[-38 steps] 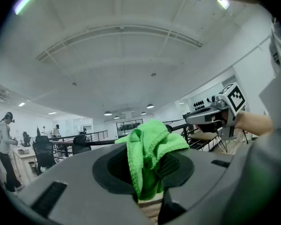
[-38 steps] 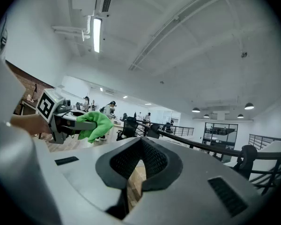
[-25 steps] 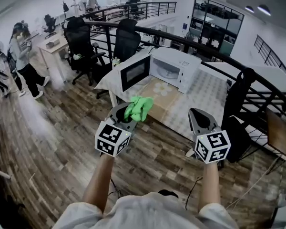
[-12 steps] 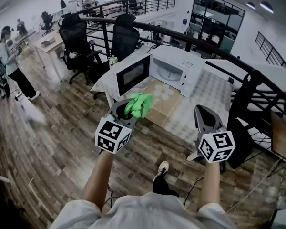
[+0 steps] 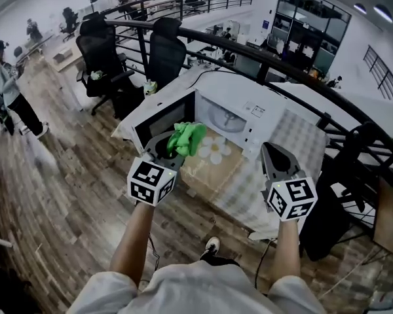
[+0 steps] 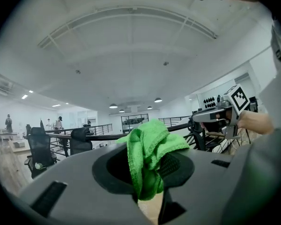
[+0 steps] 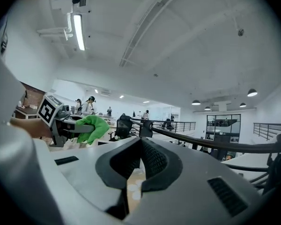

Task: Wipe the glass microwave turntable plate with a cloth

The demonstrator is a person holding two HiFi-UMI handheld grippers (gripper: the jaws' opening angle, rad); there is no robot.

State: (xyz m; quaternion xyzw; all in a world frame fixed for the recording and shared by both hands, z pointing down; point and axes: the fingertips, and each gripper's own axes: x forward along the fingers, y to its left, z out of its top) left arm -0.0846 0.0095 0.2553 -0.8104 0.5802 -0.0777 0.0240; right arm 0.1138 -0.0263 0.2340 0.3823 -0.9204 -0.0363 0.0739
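A white microwave (image 5: 249,110) stands on a table with its door (image 5: 162,122) swung open to the left. Inside its cavity lies the pale glass turntable plate (image 5: 224,118). My left gripper (image 5: 175,144) is held in front of the open door, shut on a bunched green cloth (image 5: 187,137) (image 6: 152,149). My right gripper (image 5: 275,157) hovers over the table's near right part, jaws shut with nothing between them. The left gripper view looks mostly at the ceiling past the cloth. The right gripper view shows the cloth (image 7: 92,125) at its left.
A tan mat with white flowers (image 5: 213,154) lies on the checked tablecloth (image 5: 285,133) before the microwave. Black office chairs (image 5: 164,51) and a dark railing (image 5: 301,67) stand behind the table. People stand at the far left (image 5: 3,84). Wooden floor (image 5: 65,201) lies below.
The table and microwave have come nearer and now sit under both grippers. The left gripper keeps the cloth; the right stays shut.
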